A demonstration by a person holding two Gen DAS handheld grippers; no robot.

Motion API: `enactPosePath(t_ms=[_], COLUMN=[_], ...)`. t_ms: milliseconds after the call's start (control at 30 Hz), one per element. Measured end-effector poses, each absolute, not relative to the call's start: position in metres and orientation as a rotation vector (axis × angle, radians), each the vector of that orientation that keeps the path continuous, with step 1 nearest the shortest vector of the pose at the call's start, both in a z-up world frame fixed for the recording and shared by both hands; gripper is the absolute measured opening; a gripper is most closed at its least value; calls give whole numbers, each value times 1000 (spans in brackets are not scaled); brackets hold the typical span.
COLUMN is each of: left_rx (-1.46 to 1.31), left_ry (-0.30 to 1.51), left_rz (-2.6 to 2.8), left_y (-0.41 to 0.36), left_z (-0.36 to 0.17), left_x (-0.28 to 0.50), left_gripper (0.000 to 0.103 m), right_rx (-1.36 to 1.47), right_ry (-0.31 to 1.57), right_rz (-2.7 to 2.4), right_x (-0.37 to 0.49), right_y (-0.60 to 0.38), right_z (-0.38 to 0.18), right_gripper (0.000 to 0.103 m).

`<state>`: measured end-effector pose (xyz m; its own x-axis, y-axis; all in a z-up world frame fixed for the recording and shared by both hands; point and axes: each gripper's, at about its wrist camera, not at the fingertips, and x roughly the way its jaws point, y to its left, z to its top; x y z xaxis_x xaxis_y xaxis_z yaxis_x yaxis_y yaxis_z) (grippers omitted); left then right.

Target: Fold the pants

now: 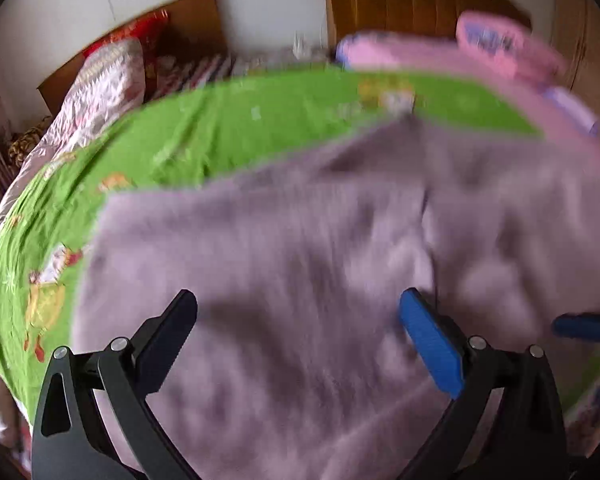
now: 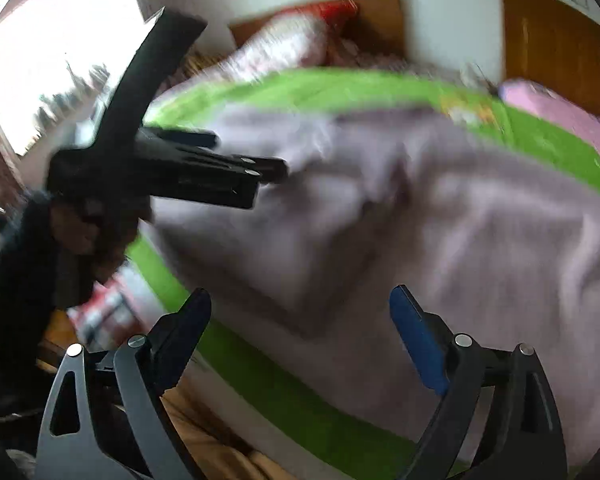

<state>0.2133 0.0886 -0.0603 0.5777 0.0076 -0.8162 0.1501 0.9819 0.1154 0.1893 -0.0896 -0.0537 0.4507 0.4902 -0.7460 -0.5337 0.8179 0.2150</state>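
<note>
The pants [image 1: 300, 264], a pale mauve-grey garment, lie spread across the green bedsheet [image 1: 220, 132], filling the centre and lower right of both wrist views; laid out on the bed like this, the cloth has a broad soft surface under it, which suits folding. In the left wrist view the left claw [image 1: 298, 316] stands wide above the fabric at the bottom of the frame, with nothing between its fingers, so it grips nothing. In the right wrist view the right claw [image 2: 300, 312] is likewise wide and empty, over the near edge of the pants at lower centre. Both views are blurred. The cloth looks rumpled, with ridges near the middle, so I judge a fold is in hand and not yet neat. A pink quilt [image 1: 480, 56] sits at the upper right, well apart from the work.
</note>
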Motion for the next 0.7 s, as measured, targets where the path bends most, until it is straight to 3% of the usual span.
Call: enactPosePath(t_ms=[167, 333, 467, 700], left_rx=[149, 150, 198, 140], left_ry=[897, 789, 792, 882], left_rz=[-66, -174, -205, -236], left_y=[85, 57, 27, 31], left_z=[-41, -10, -24, -69], left_x=[202, 167, 153, 155], left_gripper=[101, 101, 101, 102], right_rx=[142, 451, 693, 840], right_ry=[758, 574, 628, 737], right_rz=[630, 405, 161, 103], right_x=[161, 121, 106, 132], right_y=[-150, -279, -368, -402], right_z=[-24, 0, -36, -84], right_gripper=[88, 88, 89, 89])
